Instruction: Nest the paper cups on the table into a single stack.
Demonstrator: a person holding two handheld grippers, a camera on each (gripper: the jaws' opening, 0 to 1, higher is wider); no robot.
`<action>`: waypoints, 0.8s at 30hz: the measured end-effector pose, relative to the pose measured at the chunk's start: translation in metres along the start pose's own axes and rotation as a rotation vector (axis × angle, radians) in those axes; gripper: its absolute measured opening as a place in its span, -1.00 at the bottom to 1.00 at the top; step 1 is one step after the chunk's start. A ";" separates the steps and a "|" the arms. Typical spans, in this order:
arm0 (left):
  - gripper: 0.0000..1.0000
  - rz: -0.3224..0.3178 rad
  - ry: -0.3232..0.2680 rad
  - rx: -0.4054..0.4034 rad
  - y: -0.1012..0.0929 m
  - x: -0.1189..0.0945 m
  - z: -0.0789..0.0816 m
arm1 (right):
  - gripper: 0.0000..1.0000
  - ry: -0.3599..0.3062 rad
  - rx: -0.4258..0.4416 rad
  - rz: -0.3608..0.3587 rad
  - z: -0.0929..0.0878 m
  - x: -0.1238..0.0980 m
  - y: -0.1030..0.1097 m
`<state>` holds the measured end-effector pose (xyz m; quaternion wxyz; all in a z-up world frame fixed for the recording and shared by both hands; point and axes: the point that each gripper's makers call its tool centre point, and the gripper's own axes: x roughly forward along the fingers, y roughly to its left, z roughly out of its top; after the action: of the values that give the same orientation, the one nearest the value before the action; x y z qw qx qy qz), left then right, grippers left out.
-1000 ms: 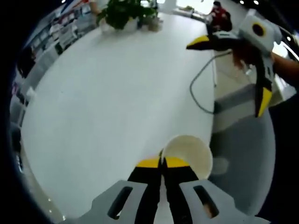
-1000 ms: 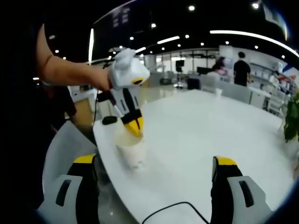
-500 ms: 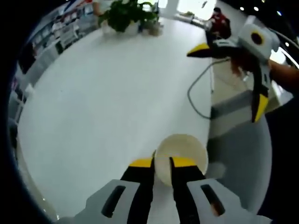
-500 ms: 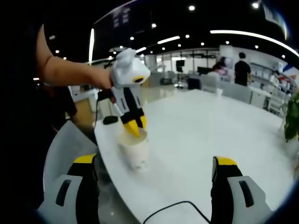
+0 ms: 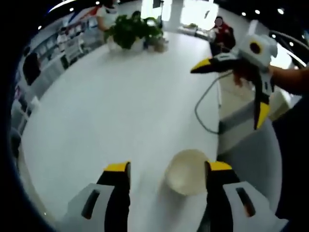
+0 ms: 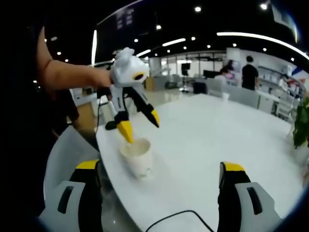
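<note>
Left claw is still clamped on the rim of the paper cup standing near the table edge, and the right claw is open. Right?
Not quite. The left claw is open, its jaws spread apart above the paper cup, as the right gripper view shows. The cup does stand near the table edge, and the right claw is open.

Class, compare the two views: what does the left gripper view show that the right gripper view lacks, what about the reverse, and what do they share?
Left gripper view: the paper cup's open mouth from above, between the left tongs.
Right gripper view: the cup's side wall, ceiling light strips, a small black object near the table edge.
Shared: the white table, the cup, and the left and right tongs, open.
</note>
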<state>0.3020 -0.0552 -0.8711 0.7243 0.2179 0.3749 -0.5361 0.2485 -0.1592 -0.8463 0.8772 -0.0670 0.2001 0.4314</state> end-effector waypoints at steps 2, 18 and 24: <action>0.50 0.020 -0.033 0.003 0.004 -0.006 0.001 | 1.00 -0.001 -0.006 0.000 0.001 0.001 -0.001; 1.00 0.139 -0.356 -0.038 0.005 -0.066 -0.030 | 1.00 -0.031 -0.030 -0.008 0.006 0.008 -0.009; 1.00 0.178 -0.391 -0.017 -0.002 -0.069 -0.053 | 1.00 -0.034 -0.035 -0.021 0.004 0.007 -0.014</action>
<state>0.2740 0.0249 -0.8507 0.8295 0.1358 0.2112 -0.4989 0.2647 -0.1614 -0.8467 0.8835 -0.0770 0.1770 0.4268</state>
